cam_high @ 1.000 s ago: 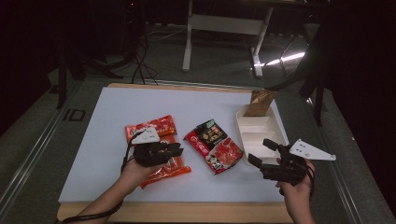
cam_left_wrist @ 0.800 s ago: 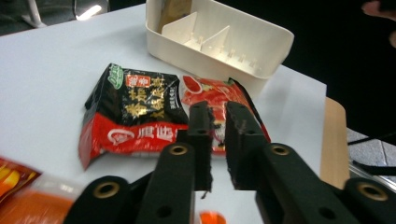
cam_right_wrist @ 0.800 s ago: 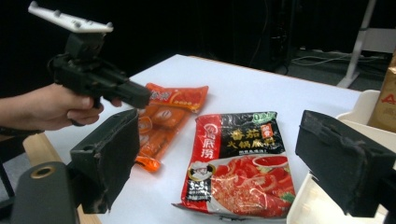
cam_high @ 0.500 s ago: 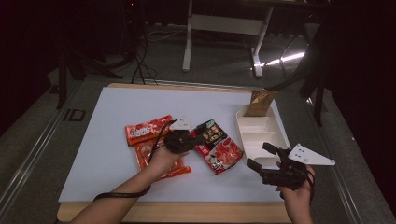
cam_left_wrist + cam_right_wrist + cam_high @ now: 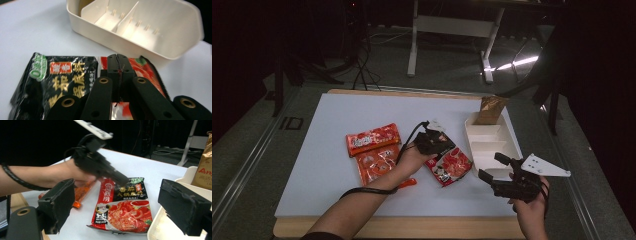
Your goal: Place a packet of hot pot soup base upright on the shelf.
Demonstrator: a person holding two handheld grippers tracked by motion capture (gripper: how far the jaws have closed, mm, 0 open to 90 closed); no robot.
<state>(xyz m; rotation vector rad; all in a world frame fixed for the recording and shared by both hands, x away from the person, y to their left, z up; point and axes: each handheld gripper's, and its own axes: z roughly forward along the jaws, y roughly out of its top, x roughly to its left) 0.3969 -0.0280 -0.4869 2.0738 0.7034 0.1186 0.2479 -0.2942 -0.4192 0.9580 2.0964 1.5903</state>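
I am holding my left gripper (image 5: 117, 65) low over the red-and-black soup-base packet (image 5: 449, 161), jaws pressed together with nothing between them (tips sitting over the packet's top edge). The packet is lying flat on the white table (image 5: 312, 165), just beside the cream divided tray (image 5: 488, 142). My right gripper (image 5: 501, 176) is hovering near the table's front edge, jaws spread wide and empty. Two orange packets (image 5: 373, 139) are lying to the left.
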